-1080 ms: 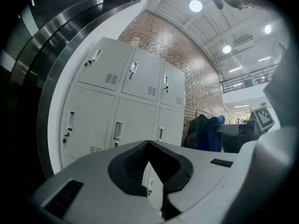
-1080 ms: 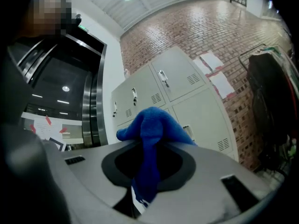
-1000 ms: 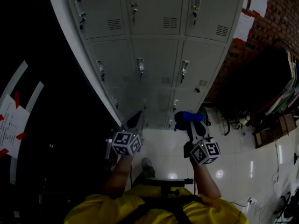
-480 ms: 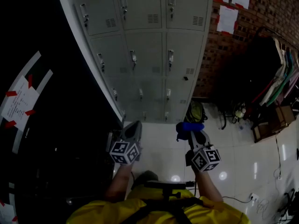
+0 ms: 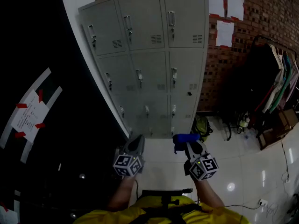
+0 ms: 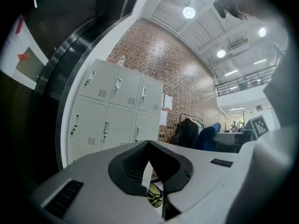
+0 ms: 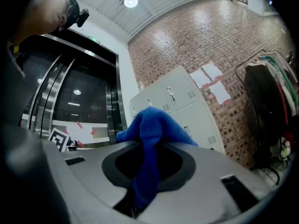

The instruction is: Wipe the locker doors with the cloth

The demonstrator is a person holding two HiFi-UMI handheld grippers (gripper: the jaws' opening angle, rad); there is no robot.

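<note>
Head view looks steeply down on a bank of grey lockers [image 5: 149, 64], three columns wide, each door with a handle and a small vent. It stands against a brick wall [image 5: 261, 17] that carries white paper sheets [image 5: 216, 3] just right of the top row. To the right of the lockers is a dark clothes rack [image 5: 273, 83] hung with garments, and a green-yellow bag [image 5: 201, 125] sits on the glossy white floor [image 5: 247, 171] at the foot of the right column. To the left runs a dark glass wall with a notice [image 5: 29, 118] fixed by red tape. Nothing stands between the grippers and the doors. Both grippers are held low in front of the person's yellow top [image 5: 154, 213], forearms reaching forward side by side, marker cubes towards the camera and jaws pointing at the base of the lockers, clear of the doors and touching none. The left gripper [image 5: 134, 146] is empty: its own view shows the jaws drawn together to a thin slit, through which only a sliver of floor and bag shows. The right gripper [image 5: 190, 146] is clamped on the blue cloth [image 5: 185, 138], which bunches up above the jaw tips and, in the right gripper view, trails down between the jaws. In that view the cloth covers part of the lockers behind it.
</note>
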